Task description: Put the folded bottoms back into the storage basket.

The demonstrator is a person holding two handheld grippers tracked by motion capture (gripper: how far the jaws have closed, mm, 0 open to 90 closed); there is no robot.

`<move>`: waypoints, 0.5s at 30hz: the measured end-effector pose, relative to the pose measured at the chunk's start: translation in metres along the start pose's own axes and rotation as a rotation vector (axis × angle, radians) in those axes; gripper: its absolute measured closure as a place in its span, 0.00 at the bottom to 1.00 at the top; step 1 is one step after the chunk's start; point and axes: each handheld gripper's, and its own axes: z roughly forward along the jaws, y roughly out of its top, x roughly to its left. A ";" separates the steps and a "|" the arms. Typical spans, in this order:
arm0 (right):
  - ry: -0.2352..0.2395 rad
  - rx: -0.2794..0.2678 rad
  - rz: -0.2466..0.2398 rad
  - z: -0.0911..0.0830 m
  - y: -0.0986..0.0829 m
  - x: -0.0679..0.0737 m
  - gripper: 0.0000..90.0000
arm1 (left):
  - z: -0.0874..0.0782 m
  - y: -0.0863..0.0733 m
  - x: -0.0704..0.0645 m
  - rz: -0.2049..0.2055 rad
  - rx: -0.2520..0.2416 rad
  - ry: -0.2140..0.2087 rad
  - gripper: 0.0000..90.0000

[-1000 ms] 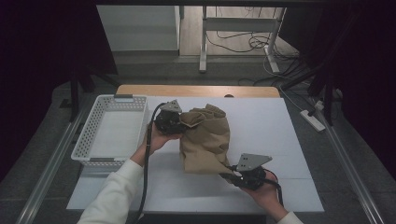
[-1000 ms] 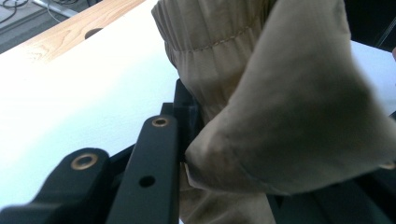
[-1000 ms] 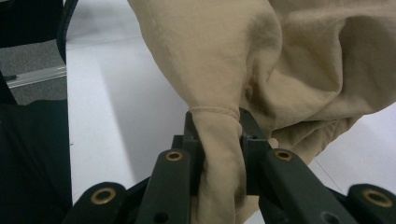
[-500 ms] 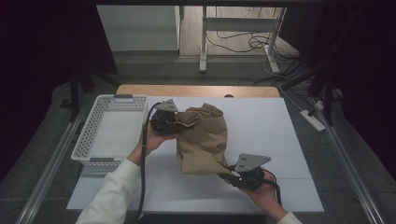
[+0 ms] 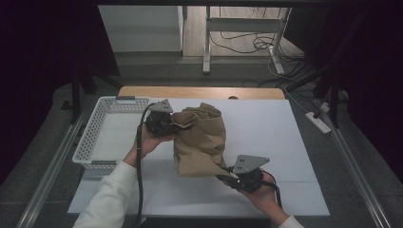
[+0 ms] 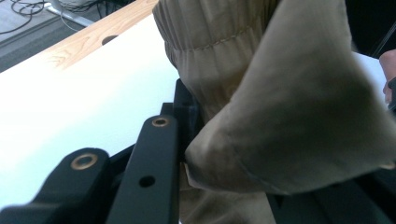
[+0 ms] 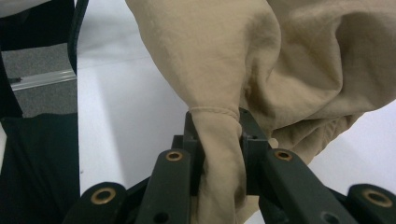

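Tan garment (image 5: 199, 140) sits bunched in the middle of the white table (image 5: 285, 137), folded into a thick lump w/ its elastic waistband end toward the far side. Left gripper (image 5: 177, 126) meets the cloth at its upper left edge; person's left hand (image 5: 147, 142) wraps the gripper body from below, black cable (image 5: 139, 180) trailing back along the white sleeve (image 5: 107, 199). In the left gripper view the garment (image 6: 261, 93) drapes over the jaws: one black jaw shows at the left of the fabric, the other is mostly hidden under a fold, so cloth lies between them and they look clamped on it, though the actual pinch point is covered. Gathered waistband stitching visible up top in that view.

Right gripper (image 5: 227, 176) is at the garment's near right corner, grey three-cornered plate (image 5: 249, 164) on top, person's right hand (image 5: 261, 192) holding it from behind. Right gripper view is clear: both jaws pressed in tight on a narrow hemmed strip of the garment (image 7: 219, 140), fabric squeezed between the pads & bulging out above.

White mesh basket (image 5: 95, 137) stands at the table's left edge, just beside the left hand, apart from the garment. Wood strip of tabletop (image 5: 199, 92) shows along the far edge
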 end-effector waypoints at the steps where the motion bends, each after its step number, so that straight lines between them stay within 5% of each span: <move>1: 0.003 -0.001 -0.003 0.001 0.001 0.000 0.86 | -0.002 -0.001 0.001 -0.003 -0.002 0.001 0.82; 15: 0.003 -0.019 -0.006 0.006 0.015 -0.002 0.86 | -0.014 -0.004 0.008 -0.024 -0.011 0.014 0.82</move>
